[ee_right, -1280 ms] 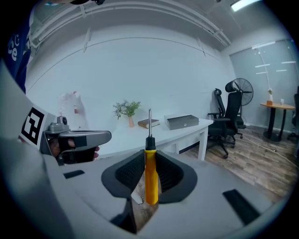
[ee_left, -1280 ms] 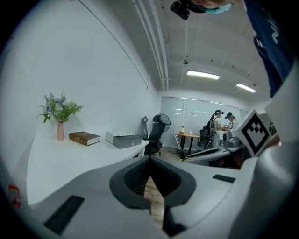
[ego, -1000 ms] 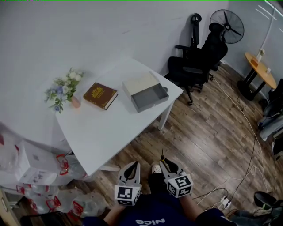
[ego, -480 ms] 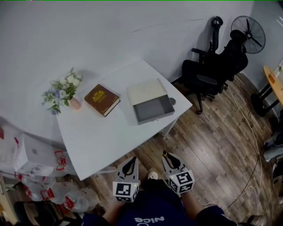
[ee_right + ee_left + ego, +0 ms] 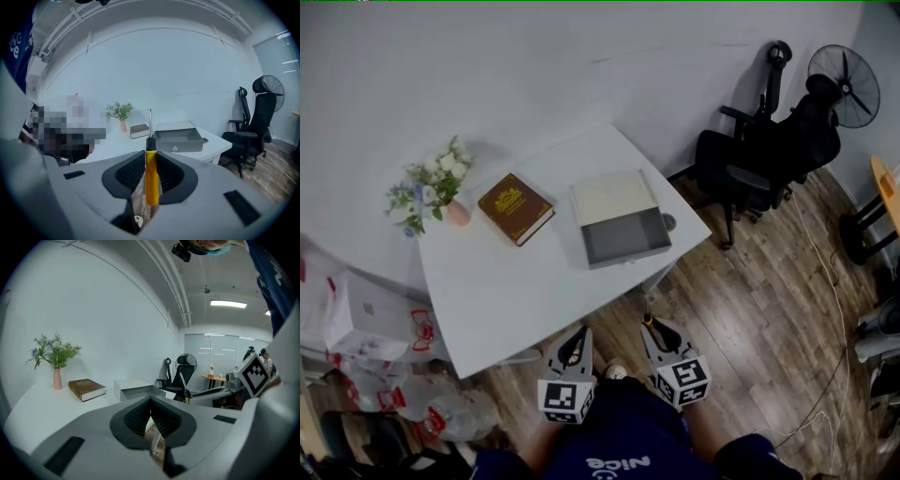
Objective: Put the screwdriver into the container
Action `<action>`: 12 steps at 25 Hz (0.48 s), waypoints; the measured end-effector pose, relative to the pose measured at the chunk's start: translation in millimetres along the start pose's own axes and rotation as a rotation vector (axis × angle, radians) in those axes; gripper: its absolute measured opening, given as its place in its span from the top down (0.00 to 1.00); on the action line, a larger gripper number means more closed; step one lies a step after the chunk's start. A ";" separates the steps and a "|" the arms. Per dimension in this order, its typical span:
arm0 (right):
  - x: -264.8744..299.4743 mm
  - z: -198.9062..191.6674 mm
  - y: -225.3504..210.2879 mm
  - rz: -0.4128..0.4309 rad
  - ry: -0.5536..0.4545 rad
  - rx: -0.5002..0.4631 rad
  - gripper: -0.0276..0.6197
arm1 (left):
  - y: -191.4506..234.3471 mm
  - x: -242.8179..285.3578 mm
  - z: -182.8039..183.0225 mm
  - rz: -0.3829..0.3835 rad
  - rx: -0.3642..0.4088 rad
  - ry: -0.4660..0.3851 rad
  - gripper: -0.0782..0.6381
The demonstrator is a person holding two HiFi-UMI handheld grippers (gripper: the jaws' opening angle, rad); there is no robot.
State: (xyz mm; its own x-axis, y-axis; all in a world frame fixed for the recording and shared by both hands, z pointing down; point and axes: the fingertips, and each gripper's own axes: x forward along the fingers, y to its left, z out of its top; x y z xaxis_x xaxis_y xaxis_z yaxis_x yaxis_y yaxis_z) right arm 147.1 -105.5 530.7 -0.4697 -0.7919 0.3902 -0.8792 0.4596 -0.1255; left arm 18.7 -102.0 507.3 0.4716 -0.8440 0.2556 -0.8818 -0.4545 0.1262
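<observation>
Right gripper: Your right gripper [image 5: 654, 330] had its fingers [image 5: 129, 174] closed partway, clamped on the handle of the screwdriver [image 5: 151, 180].
Reason for that hold: You gripped the handle and left the shaft free, so it stuck out past the fingertips towards the counter [image 5: 516, 281]. That looked meant to let the tip lead into the box.
Left gripper: Your left gripper [image 5: 574, 349] had its fingers together with nothing between them. It hung just beside the right one, low in front of you. It looked idle, since one hand seemed enough for this job.
Screwdriver's place: It was in your right gripper, over the wooden floor [image 5: 741, 309] and short of the counter's near edge, well apart from the container [image 5: 187, 146].
Container: It sat on the counter next to the book [image 5: 515, 208], grey, with its top open and a small knob on the front wall. A drop from above should have been enough.
Screwdriver's look: It had a slim yellow handle, a black collar and a thin bare-metal shaft. The smooth handle might have turned in the grip if knocked.
</observation>
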 end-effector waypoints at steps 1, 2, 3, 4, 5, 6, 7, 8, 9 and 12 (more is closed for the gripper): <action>1.6 0.1 -0.7 0.002 0.004 -0.001 0.82 | 1.8 2.3 -0.1 0.003 -0.004 0.002 0.87; 3.0 0.5 -1.3 0.003 0.008 -0.003 0.82 | 3.3 4.8 -0.4 0.005 -0.008 0.004 0.87; 4.3 1.1 -2.3 0.003 0.011 -0.005 0.82 | 4.4 7.8 -0.4 0.004 -0.011 0.006 0.87; 6.0 2.0 -3.8 0.002 0.014 -0.008 0.82 | 5.1 11.2 0.5 0.002 -0.012 0.007 0.87; 8.1 3.4 -6.0 0.000 0.014 -0.010 0.82 | 5.6 15.2 2.1 -0.002 -0.013 0.006 0.87; 10.8 5.2 -8.9 -0.005 0.013 -0.012 0.82 | 6.2 19.6 4.0 -0.008 -0.013 0.004 0.87; 14.1 7.5 -12.2 -0.011 0.012 -0.014 0.82 | 7.2 24.2 6.1 -0.015 -0.011 0.003 0.87; 17.7 10.3 -15.5 -0.020 0.012 -0.019 0.82 | 8.8 28.7 8.4 -0.021 -0.009 0.002 0.87; 21.3 13.4 -18.7 -0.029 0.012 -0.028 0.82 | 11.2 32.7 11.0 -0.028 -0.005 0.001 0.87; 29.5 24.9 -29.3 -0.060 0.010 -0.062 0.82 | 19.8 42.5 21.0 -0.041 0.004 -0.009 0.87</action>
State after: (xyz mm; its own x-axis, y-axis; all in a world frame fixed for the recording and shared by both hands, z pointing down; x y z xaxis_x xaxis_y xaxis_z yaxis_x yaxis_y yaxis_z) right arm 157.0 -152.4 523.2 -0.4148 -0.8151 0.4044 -0.8991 0.4354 -0.0447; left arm 21.5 -152.8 500.5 0.5073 -0.8272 0.2417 -0.8617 -0.4897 0.1327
